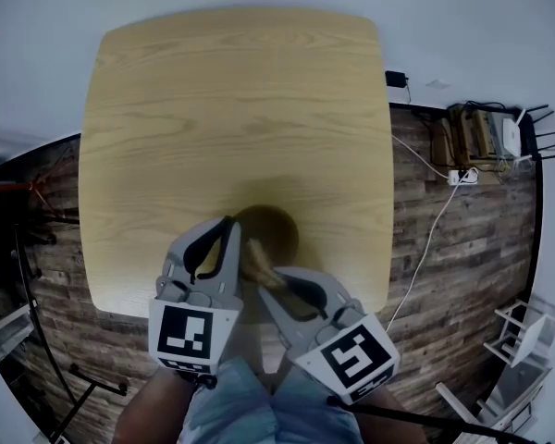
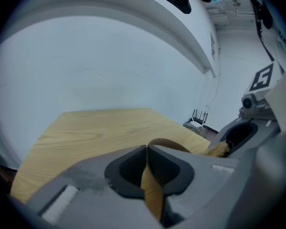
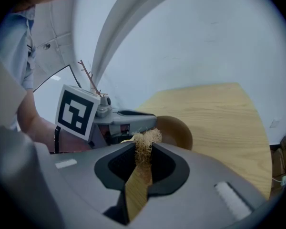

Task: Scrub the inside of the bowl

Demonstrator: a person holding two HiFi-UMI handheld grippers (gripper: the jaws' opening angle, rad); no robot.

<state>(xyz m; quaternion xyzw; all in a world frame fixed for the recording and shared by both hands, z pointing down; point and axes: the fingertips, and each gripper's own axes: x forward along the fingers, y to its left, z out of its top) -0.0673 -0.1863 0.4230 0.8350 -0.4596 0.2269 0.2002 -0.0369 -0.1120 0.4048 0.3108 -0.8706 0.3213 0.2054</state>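
Pinching the left rim of the brown bowl (image 1: 276,228) (image 2: 170,143) (image 3: 177,128), the left gripper (image 1: 224,231) (image 2: 147,150) has its jaws pressed together on the thin wall. Bowl: on the light wooden surface (image 1: 231,109), close to the near edge, about midway along it. Right gripper (image 1: 270,280) (image 3: 143,150): jaws clamped on the flat wooden handle of a brush (image 1: 255,257) (image 3: 144,140), with pale fibre bristles protruding past the jaw tips at the bowl's near rim. The grippers are just beside each other.
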